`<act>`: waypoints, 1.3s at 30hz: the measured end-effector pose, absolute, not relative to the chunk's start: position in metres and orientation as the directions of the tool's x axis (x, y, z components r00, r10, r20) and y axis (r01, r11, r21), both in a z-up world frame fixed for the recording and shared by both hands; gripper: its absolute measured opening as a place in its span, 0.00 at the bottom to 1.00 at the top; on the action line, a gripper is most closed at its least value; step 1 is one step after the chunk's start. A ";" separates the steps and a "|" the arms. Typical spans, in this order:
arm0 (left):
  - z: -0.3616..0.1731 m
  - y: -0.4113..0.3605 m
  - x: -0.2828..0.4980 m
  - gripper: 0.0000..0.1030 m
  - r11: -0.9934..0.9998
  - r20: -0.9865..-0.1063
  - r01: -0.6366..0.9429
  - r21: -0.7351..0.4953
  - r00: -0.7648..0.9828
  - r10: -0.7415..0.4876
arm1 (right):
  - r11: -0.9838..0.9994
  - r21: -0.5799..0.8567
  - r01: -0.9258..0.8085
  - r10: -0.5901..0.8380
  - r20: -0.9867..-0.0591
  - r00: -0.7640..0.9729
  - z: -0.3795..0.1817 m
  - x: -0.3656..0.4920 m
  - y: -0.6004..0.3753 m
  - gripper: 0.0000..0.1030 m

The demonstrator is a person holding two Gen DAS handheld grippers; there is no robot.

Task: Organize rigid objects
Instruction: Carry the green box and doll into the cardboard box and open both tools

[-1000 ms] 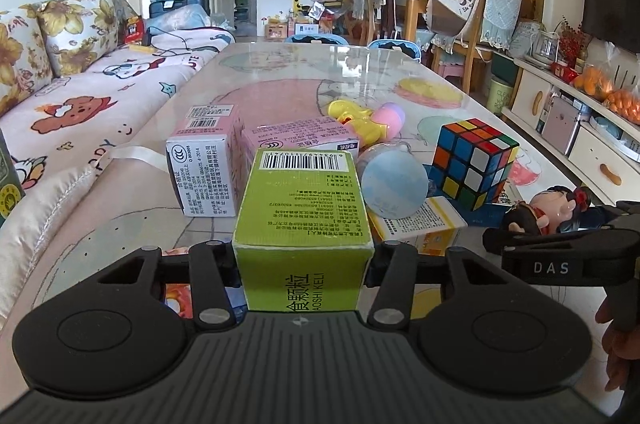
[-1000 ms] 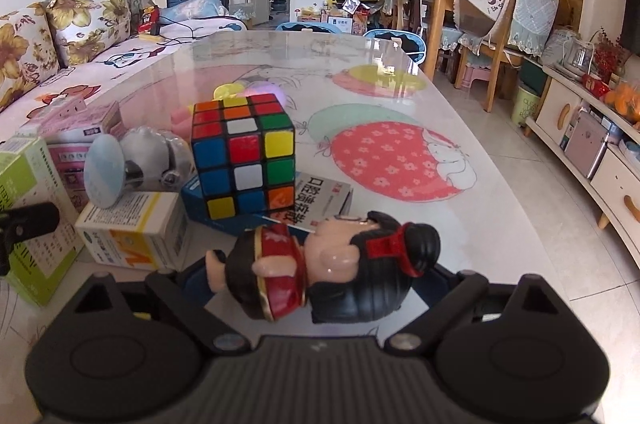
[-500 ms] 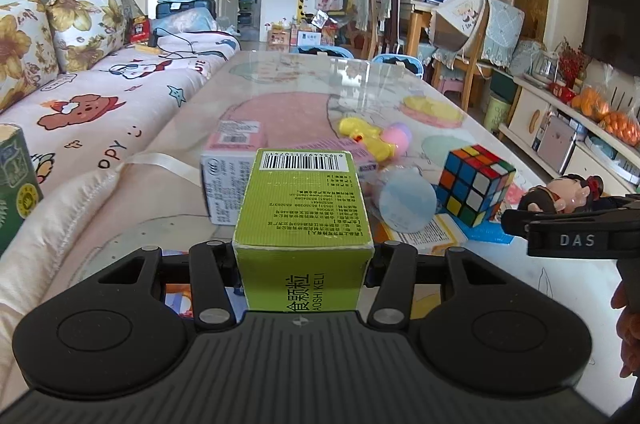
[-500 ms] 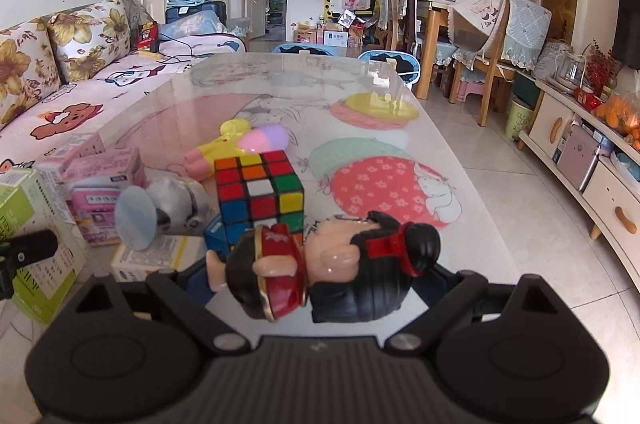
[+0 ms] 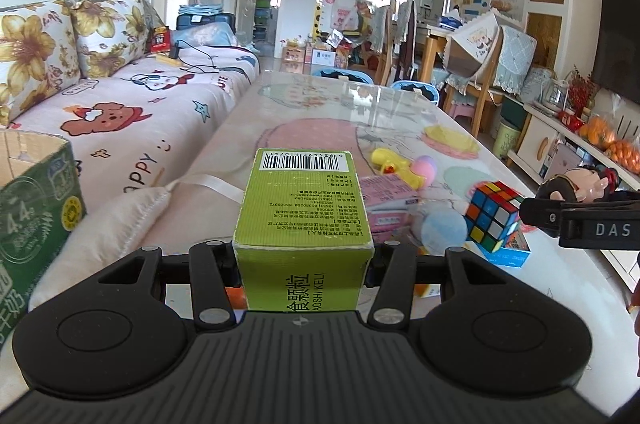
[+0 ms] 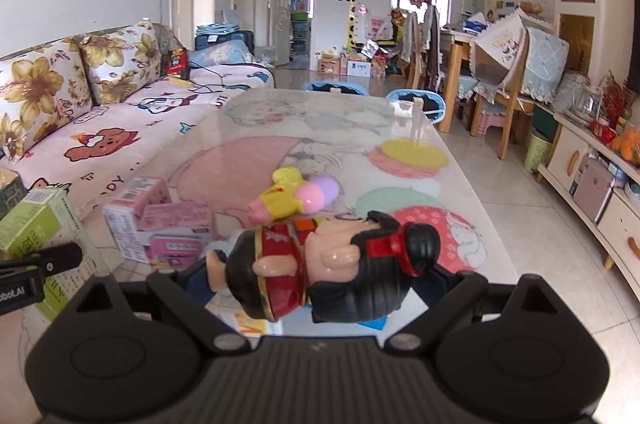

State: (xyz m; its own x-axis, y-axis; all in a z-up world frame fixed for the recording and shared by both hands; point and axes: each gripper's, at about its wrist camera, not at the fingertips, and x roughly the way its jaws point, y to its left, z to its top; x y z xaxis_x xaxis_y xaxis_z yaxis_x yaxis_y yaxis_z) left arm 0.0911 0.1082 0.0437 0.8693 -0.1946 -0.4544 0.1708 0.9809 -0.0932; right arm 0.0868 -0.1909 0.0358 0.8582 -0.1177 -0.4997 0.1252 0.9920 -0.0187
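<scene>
My left gripper (image 5: 303, 256) is shut on a green box (image 5: 302, 208) with a barcode on its top, held above the near end of the table (image 5: 320, 104). From the right wrist view the same green box (image 6: 36, 224) shows at the far left. My right gripper (image 6: 324, 278) is shut on a doll figurine (image 6: 360, 256) in a red dress, lying sideways between wide-set fingers. The doll (image 5: 580, 184) also shows at the right edge of the left wrist view. On the table lie a Rubik's cube (image 5: 494, 220), pink boxes (image 5: 384, 200) and a yellow toy (image 5: 394, 164).
An open green carton (image 5: 32, 208) stands at the near left, beside a sofa (image 5: 120, 104). A pale blue round object (image 5: 440, 232) and a flat blue box (image 5: 514, 258) lie by the cube. Chairs and a low cabinet (image 6: 580, 164) line the right side.
Both grippers have risen with their loads, the right one more. In the right wrist view the cube has slipped behind the doll. The green carton has come into the left wrist view.
</scene>
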 end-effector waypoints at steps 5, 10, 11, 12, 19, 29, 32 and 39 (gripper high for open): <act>0.044 0.112 0.093 0.59 0.984 -0.452 0.142 -0.103 0.875 -0.174 | 0.996 -0.034 0.085 -0.091 -0.484 0.870 0.043 0.088 -0.172 0.92; 0.044 0.113 0.096 0.59 0.987 -0.456 0.117 -0.112 0.876 -0.156 | 0.997 -0.061 0.044 -0.068 -0.475 0.877 0.047 0.090 -0.151 0.92; 0.045 0.113 0.095 0.59 0.987 -0.455 0.111 -0.115 0.877 -0.151 | 0.997 -0.063 0.038 -0.064 -0.474 0.878 0.048 0.091 -0.148 0.92; 0.046 0.113 0.095 0.59 0.987 -0.454 0.106 -0.117 0.879 -0.148 | 0.997 -0.065 0.031 -0.058 -0.471 0.880 0.049 0.090 -0.143 0.92; 0.049 0.119 0.093 0.59 0.989 -0.446 0.063 -0.134 0.887 -0.117 | 0.997 -0.080 -0.024 -0.016 -0.458 0.889 0.055 0.093 -0.114 0.92; 0.055 0.136 0.081 0.59 0.988 -0.427 -0.033 -0.152 0.903 -0.036 | 0.988 -0.091 -0.124 0.073 -0.435 0.898 0.065 0.097 -0.069 0.92; 0.058 0.144 0.080 0.59 0.985 -0.424 -0.068 -0.158 0.906 -0.005 | 0.983 -0.095 -0.154 0.098 -0.436 0.895 0.066 0.100 -0.053 0.92; 0.064 0.167 0.071 0.59 0.966 -0.407 -0.150 -0.209 0.912 0.053 | 0.968 -0.095 -0.233 0.173 -0.420 0.891 0.074 0.107 -0.013 0.92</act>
State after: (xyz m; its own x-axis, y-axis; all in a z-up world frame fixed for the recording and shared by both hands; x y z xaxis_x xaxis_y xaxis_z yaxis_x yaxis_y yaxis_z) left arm 0.0709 0.1669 0.0642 0.9119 0.0532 -0.4070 -0.1498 0.9663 -0.2092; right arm 0.1073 -0.0129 0.0737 0.8907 0.1734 -0.4201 -0.2331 0.9678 -0.0948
